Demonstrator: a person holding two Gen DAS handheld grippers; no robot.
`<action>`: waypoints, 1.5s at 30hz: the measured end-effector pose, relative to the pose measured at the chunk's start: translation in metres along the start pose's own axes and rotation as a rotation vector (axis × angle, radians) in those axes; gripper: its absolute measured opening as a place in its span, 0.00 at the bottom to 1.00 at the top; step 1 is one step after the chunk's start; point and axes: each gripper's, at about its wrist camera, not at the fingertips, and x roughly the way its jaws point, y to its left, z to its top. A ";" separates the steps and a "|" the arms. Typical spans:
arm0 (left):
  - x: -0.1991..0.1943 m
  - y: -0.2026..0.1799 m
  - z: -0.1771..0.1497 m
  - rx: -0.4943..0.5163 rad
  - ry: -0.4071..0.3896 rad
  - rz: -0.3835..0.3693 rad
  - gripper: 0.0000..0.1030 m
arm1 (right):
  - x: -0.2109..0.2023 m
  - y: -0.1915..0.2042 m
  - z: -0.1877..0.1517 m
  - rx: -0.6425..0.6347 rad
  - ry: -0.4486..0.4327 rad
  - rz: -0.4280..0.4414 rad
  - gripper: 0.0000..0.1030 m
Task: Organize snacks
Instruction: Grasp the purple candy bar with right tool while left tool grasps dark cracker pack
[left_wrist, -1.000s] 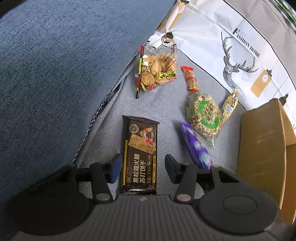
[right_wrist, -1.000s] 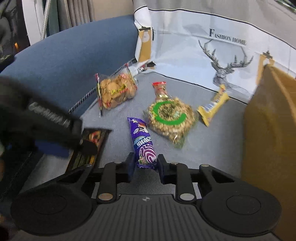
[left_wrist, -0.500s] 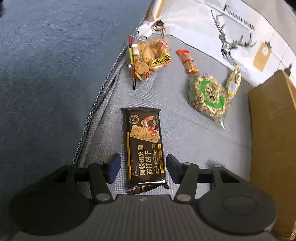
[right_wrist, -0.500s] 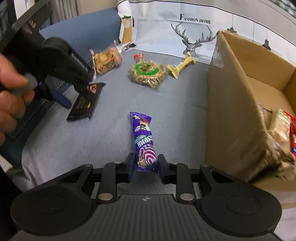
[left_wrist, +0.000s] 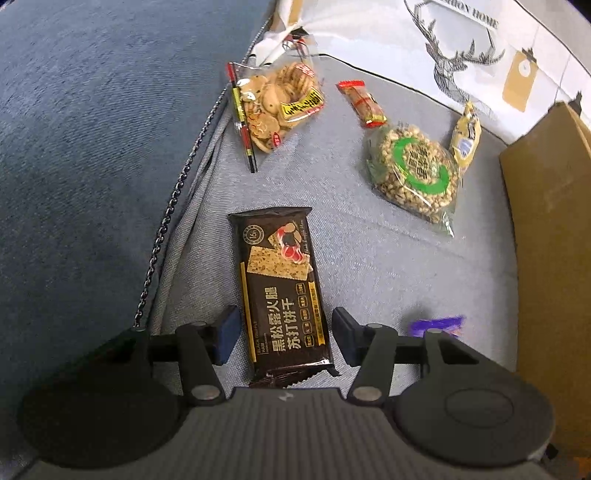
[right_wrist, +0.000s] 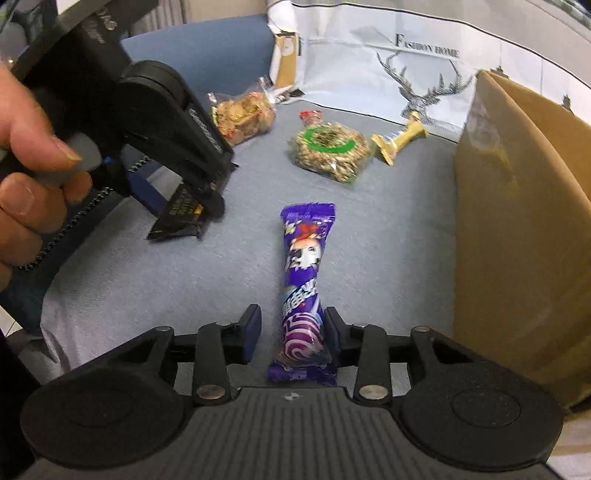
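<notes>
A black cracker packet (left_wrist: 280, 295) lies flat on the grey sofa seat (left_wrist: 388, 266). My left gripper (left_wrist: 286, 332) straddles its near end, open, with a gap showing beside the right pad. The right wrist view shows that left gripper (right_wrist: 181, 201) in a person's hand (right_wrist: 26, 166), pointing steeply down over the black packet (right_wrist: 177, 221). A purple candy packet (right_wrist: 303, 288) stands lengthwise between the fingers of my right gripper (right_wrist: 291, 332). Its jaws are opening: the left pad is clear of the packet and the right pad is against it. A purple corner (left_wrist: 436, 325) shows in the left wrist view.
A cardboard box (right_wrist: 517, 221) stands at the right, close to the purple packet. Farther back lie a cookie bag (left_wrist: 280, 99), a small red packet (left_wrist: 362, 99), a round nut bag with a green label (left_wrist: 417, 170) and a yellow bar (left_wrist: 467, 136). A deer-print cushion (left_wrist: 461, 48) is behind them.
My right gripper carried the purple packet back toward the box, and its jaws have now spread off it. The left gripper has shifted farther over the black packet and rolled slightly.
</notes>
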 end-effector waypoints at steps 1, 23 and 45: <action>0.000 -0.002 0.000 0.014 -0.003 0.003 0.55 | 0.001 0.001 0.000 -0.008 -0.001 0.001 0.38; -0.002 -0.017 -0.013 0.136 0.030 -0.097 0.47 | 0.001 -0.006 0.003 0.051 0.001 -0.003 0.28; -0.002 -0.015 -0.010 0.119 0.030 -0.094 0.50 | -0.003 -0.007 0.004 0.046 -0.019 -0.002 0.43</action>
